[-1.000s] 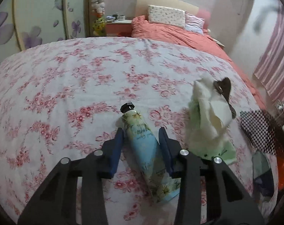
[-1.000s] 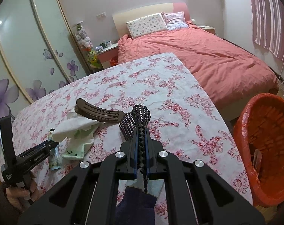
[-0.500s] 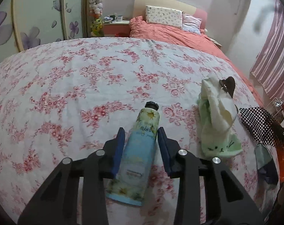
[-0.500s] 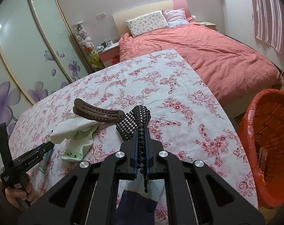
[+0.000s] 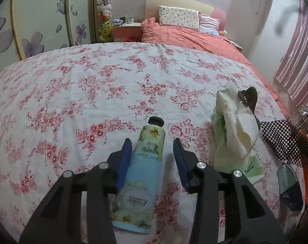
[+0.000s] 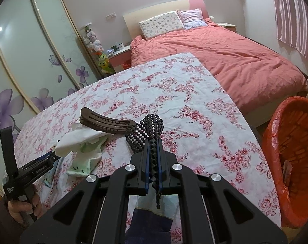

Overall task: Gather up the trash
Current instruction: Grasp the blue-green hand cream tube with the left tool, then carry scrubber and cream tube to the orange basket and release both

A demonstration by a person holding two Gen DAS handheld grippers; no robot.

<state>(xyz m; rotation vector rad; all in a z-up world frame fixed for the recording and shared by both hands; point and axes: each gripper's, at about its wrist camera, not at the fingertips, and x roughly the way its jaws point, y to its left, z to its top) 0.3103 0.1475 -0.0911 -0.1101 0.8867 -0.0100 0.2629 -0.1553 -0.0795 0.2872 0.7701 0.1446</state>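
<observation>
A pale blue hand-cream tube (image 5: 141,174) with a black cap lies on the floral tablecloth (image 5: 93,101), cap pointing away. My left gripper (image 5: 151,142) straddles it, open. The left pad (image 5: 124,162) rests against the tube, and a strip of cloth shows between the tube and the right pad (image 5: 180,162). My right gripper (image 6: 152,142) is shut on a black-and-white checkered item (image 6: 145,130), which also shows in the left wrist view (image 5: 279,140). A dark blue and pale packet (image 6: 149,213) hangs beneath that gripper; what holds it is hidden.
A crumpled white and green cloth (image 5: 233,134) lies right of the tube with a brown hair clip (image 5: 248,97) on it. An orange basket (image 6: 296,142) lined with red plastic stands off the table's right edge. A pink bed (image 6: 225,57) is beyond. A hand (image 6: 22,207) grips the left tool.
The left jaws closed in on the tube and swung its cap from pointing up-left to up-right, then widened slightly. The right gripper kept its hold and place.
</observation>
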